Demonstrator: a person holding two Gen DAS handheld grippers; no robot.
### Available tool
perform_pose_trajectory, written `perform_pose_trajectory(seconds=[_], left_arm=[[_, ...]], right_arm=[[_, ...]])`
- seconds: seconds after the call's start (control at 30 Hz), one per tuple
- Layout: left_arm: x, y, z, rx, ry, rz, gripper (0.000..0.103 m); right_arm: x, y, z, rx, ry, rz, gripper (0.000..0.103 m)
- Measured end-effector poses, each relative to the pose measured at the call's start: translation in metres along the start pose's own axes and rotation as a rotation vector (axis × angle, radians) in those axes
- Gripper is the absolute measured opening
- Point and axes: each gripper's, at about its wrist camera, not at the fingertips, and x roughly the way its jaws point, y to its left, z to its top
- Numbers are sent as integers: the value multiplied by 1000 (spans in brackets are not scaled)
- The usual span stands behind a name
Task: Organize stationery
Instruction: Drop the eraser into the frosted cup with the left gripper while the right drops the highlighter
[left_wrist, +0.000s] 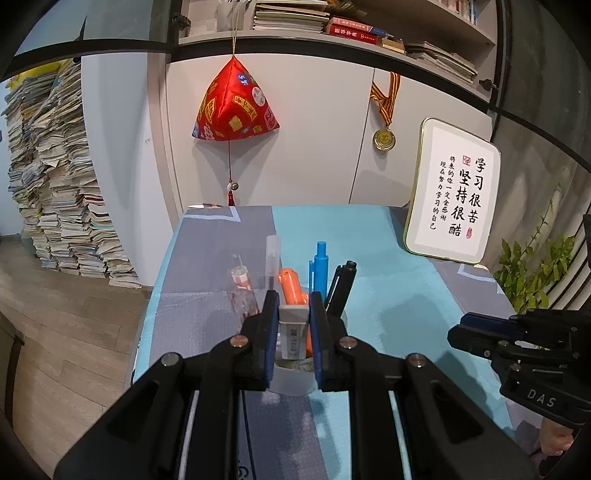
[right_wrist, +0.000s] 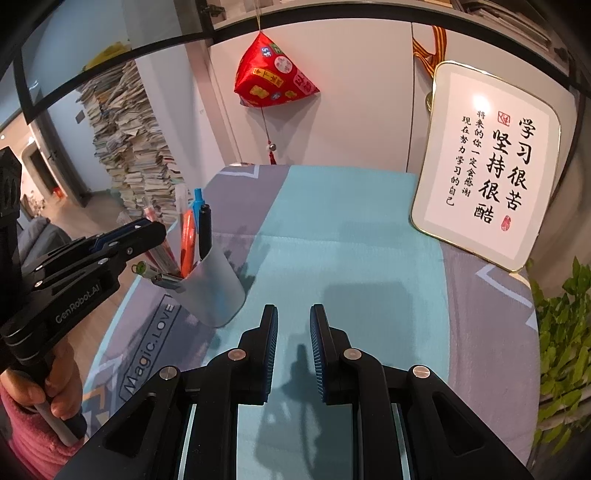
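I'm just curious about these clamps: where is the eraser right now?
In the left wrist view the eraser sits pinched in the left gripper, right above the translucent pen cup, near the orange marker.

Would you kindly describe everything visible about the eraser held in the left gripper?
The eraser is a small pale grey-white block in a paper sleeve printed with dark characters too small to read. It stands roughly upright, clamped between the blue pads of the left gripper, directly over the translucent pen cup. Its lower end sits at the cup's mouth; any contact inside is hidden.
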Motion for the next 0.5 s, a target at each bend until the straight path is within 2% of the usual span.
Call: perform_pose_trajectory(seconds=[0.5], left_arm=[[9,-1,6,12,17,19,14]], right_arm=[[-3,-3,-2,17,2,0,19]])
